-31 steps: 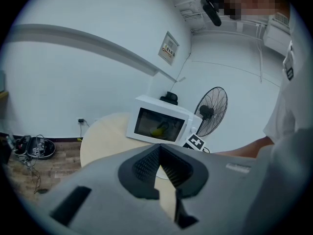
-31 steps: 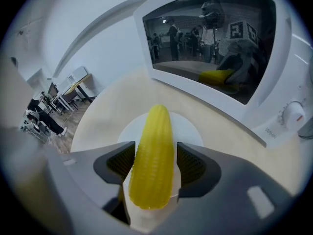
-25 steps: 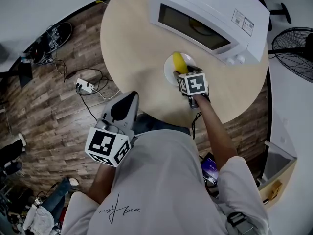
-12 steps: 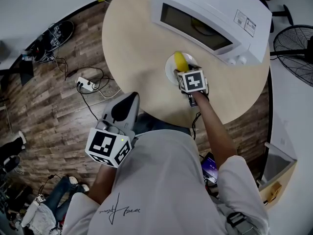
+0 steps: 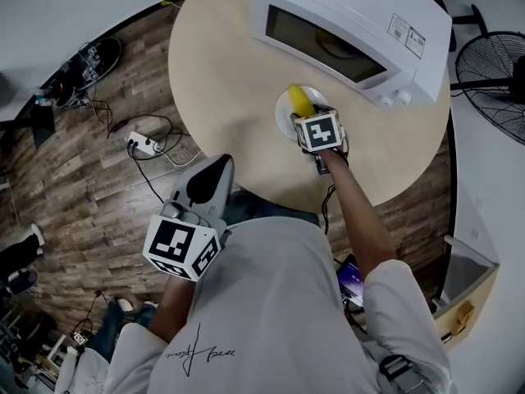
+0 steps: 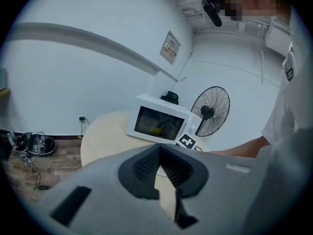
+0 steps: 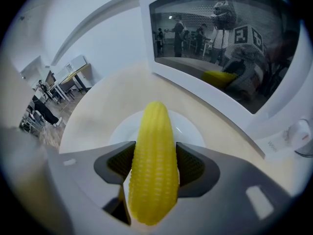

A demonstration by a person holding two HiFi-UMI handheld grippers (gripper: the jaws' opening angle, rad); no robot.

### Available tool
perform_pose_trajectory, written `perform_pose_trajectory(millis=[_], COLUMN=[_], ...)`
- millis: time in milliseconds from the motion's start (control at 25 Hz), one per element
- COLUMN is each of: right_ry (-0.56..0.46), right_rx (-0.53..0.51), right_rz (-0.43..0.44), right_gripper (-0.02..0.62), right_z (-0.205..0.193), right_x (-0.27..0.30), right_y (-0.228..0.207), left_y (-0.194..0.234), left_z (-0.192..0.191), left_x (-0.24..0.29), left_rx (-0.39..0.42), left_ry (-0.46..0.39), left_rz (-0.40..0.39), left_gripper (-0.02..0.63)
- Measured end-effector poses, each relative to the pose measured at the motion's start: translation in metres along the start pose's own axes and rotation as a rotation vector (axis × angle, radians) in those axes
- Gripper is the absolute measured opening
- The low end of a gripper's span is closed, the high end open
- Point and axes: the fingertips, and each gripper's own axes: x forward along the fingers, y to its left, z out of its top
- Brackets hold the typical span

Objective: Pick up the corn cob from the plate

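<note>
A yellow corn cob (image 7: 154,155) lies lengthwise on a small white plate (image 7: 188,131) on the round table, just in front of the microwave. My right gripper (image 7: 154,166) points steeply down over it, and its jaws have just been closing with the cob between them. Both dark pads (image 7: 190,164) now rest against the cob's sides. From the head view, the cob's far end (image 5: 300,101) and the plate's rim (image 5: 283,115) show beyond the right gripper (image 5: 310,121). My left gripper (image 5: 215,167) hangs off the table's near edge, shut and holding nothing (image 6: 159,153).
A white microwave (image 5: 353,23) with a yellow item behind its door stands right behind the plate. The round beige table (image 5: 221,64) has bare surface to the plate's left. A standing fan (image 5: 492,64) is at the right. A power strip (image 5: 143,144) and cables lie on the wooden floor.
</note>
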Motion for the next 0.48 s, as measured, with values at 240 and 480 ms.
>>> perform_pose_trajectory(millis=[240, 480], right_ry=[0.009, 0.007], right_rx=[0.015, 0.057], right_rz=[0.006, 0.023], right_gripper=[0.272, 0.271], right_z=[-0.0008, 0.0003], right_x=[-0.0004, -0.0024], right_y=[-0.0017, -0.0009], left_y=[-0.0019, 0.0014], left_z=[0.0022, 0.0041], left_x=[-0.0005, -0.0072], left_rx=[0.005, 0.009], left_ry=[-0.009, -0.017], left_rz=[-0.002, 0.008], left_gripper=[-0.008, -0.008])
